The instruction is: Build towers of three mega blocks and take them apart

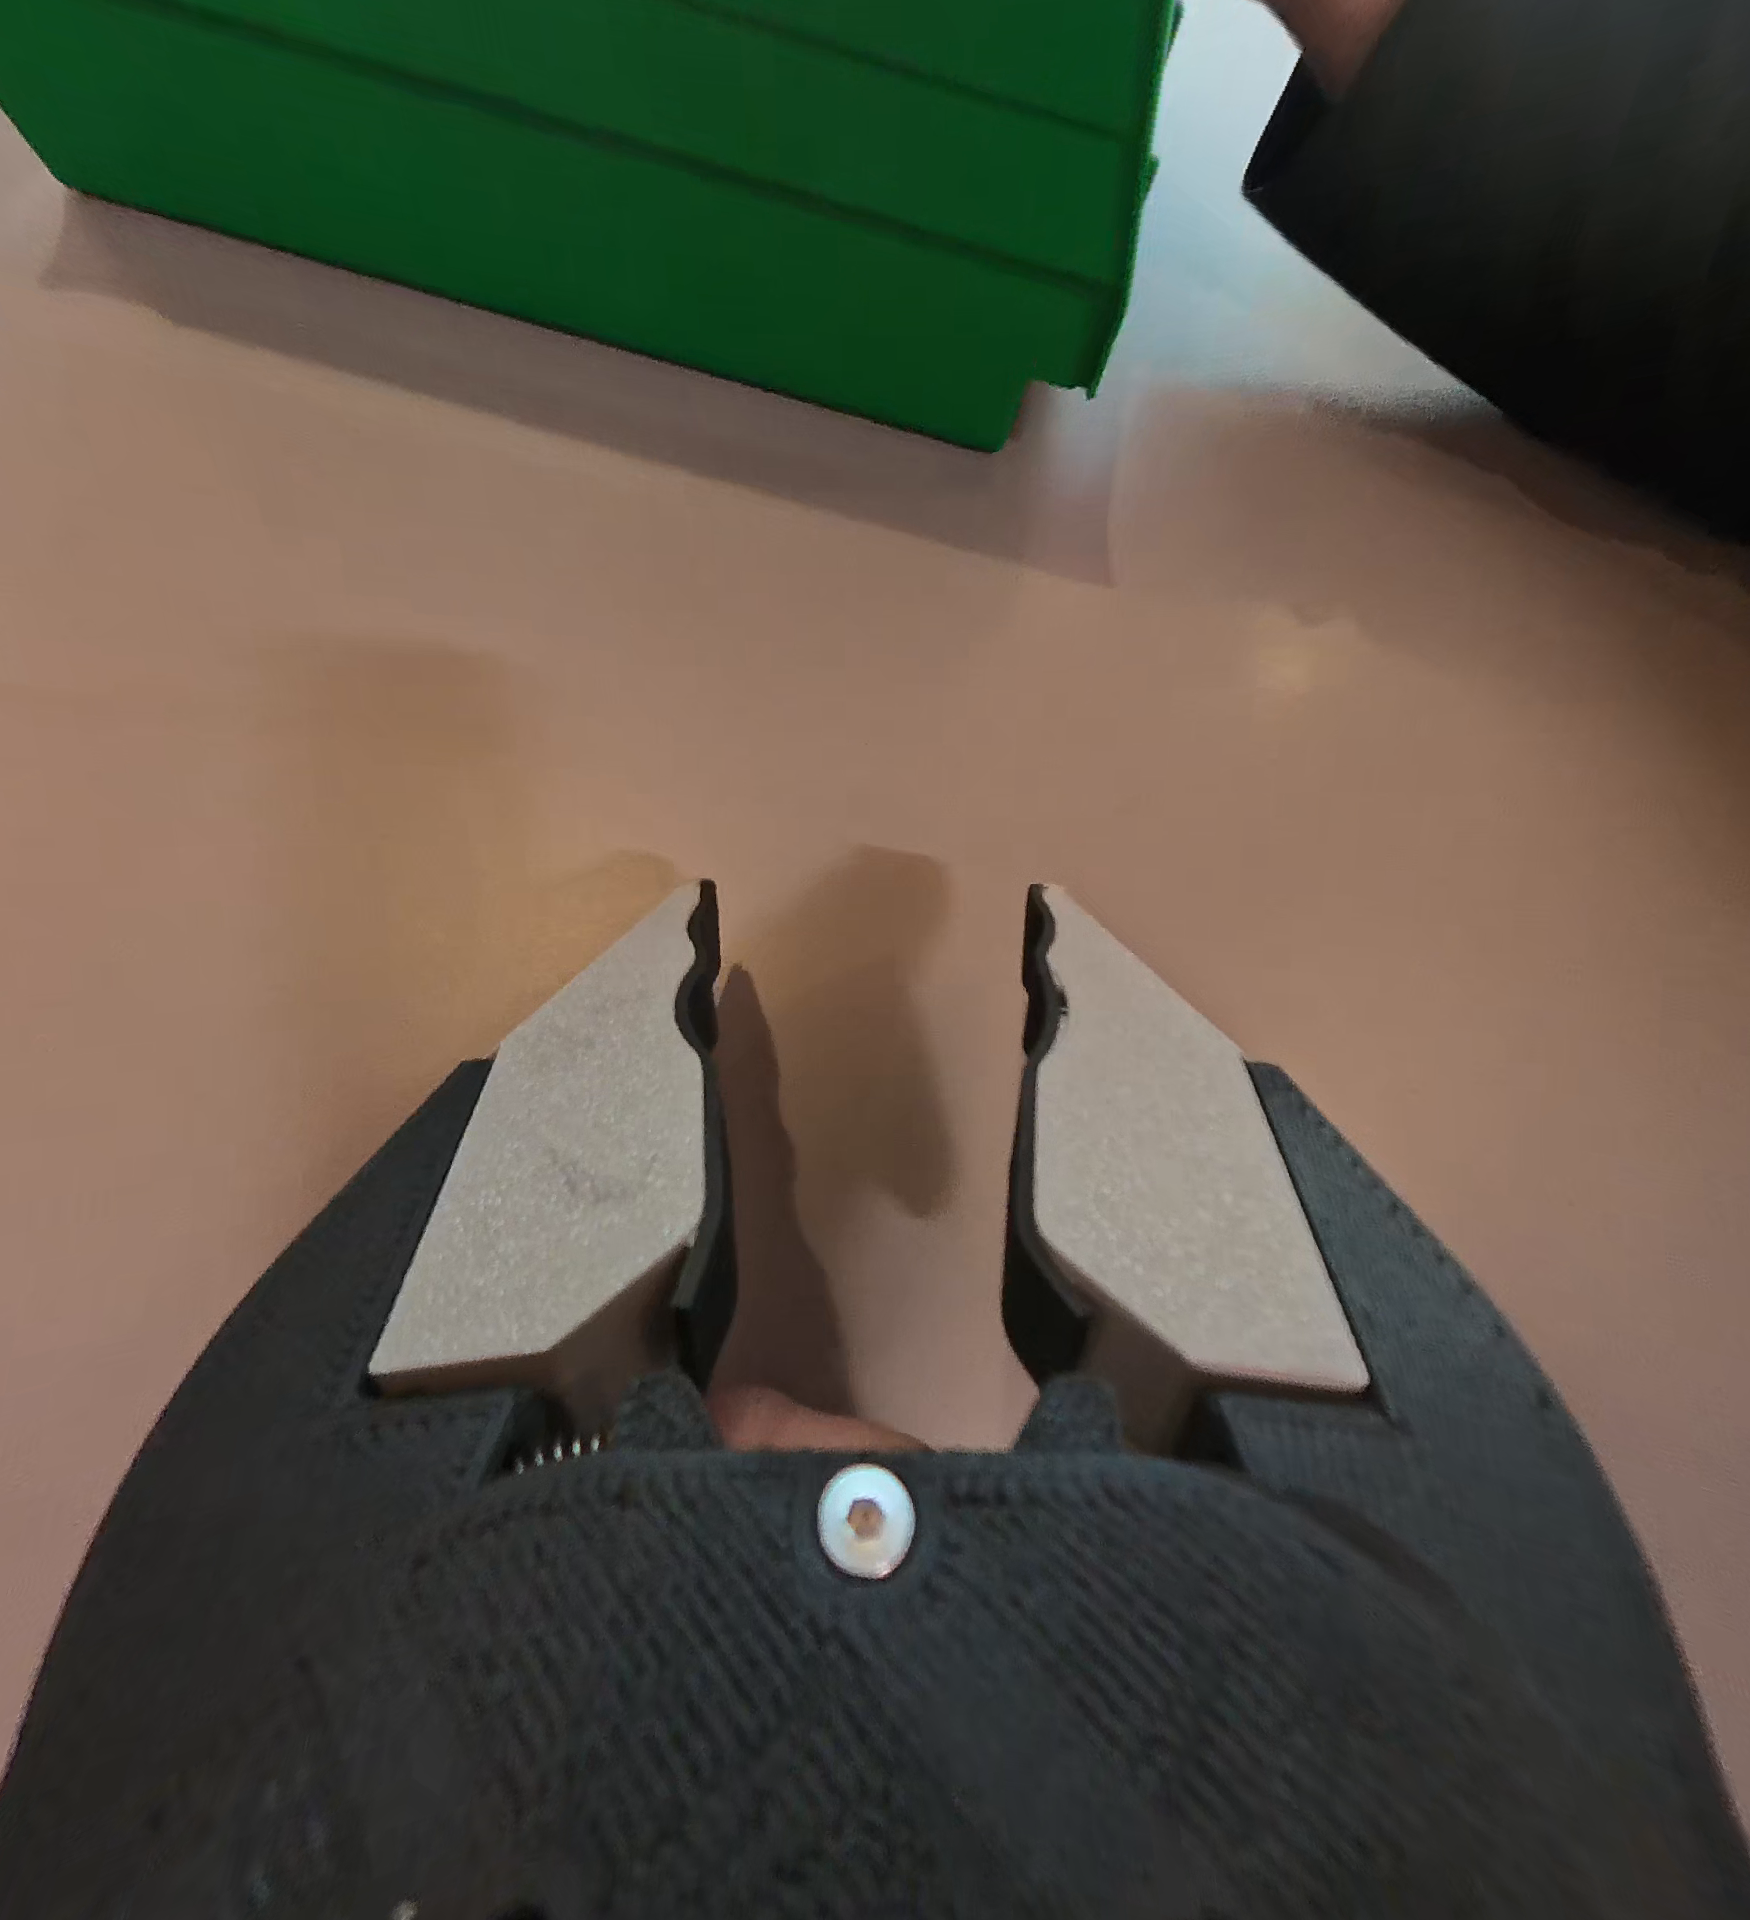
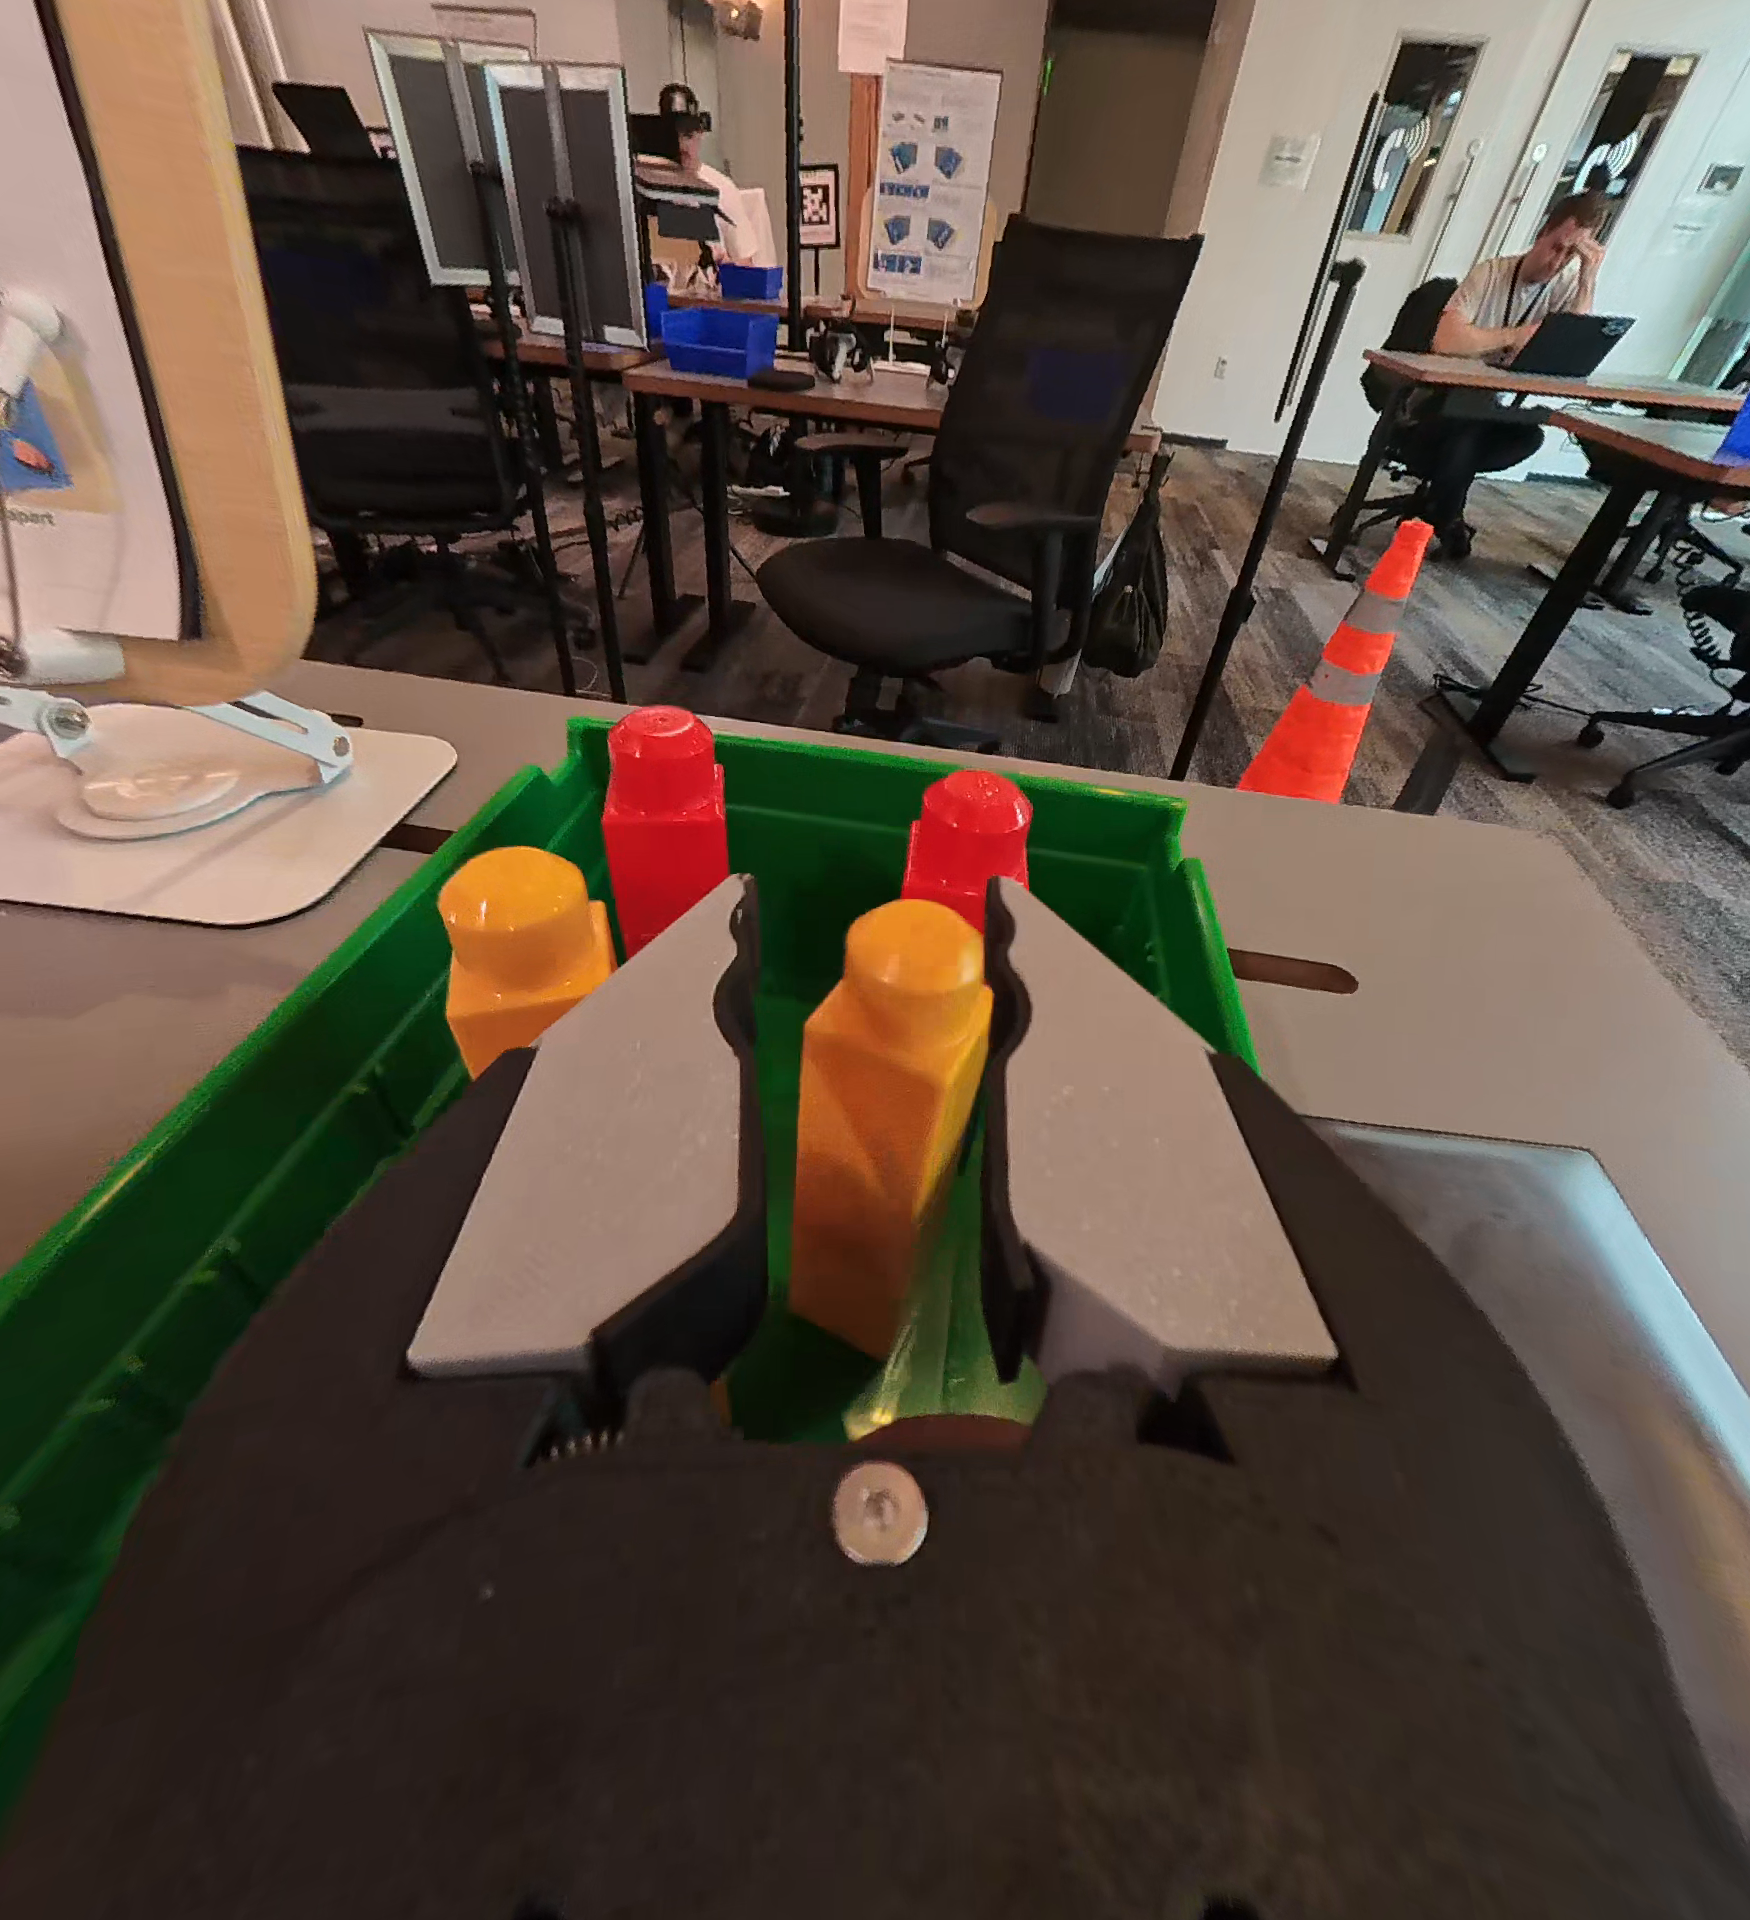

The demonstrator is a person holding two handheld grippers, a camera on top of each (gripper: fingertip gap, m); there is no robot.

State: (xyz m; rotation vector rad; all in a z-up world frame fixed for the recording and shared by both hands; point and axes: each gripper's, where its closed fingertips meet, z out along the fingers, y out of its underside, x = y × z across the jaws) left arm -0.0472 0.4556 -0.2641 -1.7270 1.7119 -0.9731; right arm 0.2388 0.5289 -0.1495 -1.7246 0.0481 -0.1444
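Looking down along the left gripper (image 1: 873, 894), its two grey, grainy, wedge-shaped fingers (image 1: 580, 1132) stand spread with only bare table (image 1: 331, 644) between the wavy black pads; nothing is held. The tabletop is smooth, glossy and pinkish-brown, and the fingertips cast soft shadows on it. At the far left sits a green bin (image 1: 590, 208) of hard ribbed plastic, seen from outside, its near corner well apart from the fingertips. A dark blurred shape (image 1: 1577, 260) fills the far right corner. Open tabletop lies all around the fingers.

From the right wrist view, the right gripper (image 2: 866, 894) reaches level over the near rim of the green bin (image 2: 227, 1195), its black printed body low and close. Between its parted fingers stands a glossy orange block (image 2: 892, 1101), square-sided with a round stud on top, upright on the bin floor. The right pad lies against its side; a strip of green floor shows between the left pad and the block, so the jaws are not clamped on it. Another orange block (image 2: 523, 956) stands to the left, and two red blocks (image 2: 663, 821) (image 2: 970, 831) stand by the far wall. Beyond the bin lie the grey table edge (image 2: 1473, 935), a white stand base (image 2: 175, 821) at left, and an orange traffic cone (image 2: 1349, 675) on the carpet.
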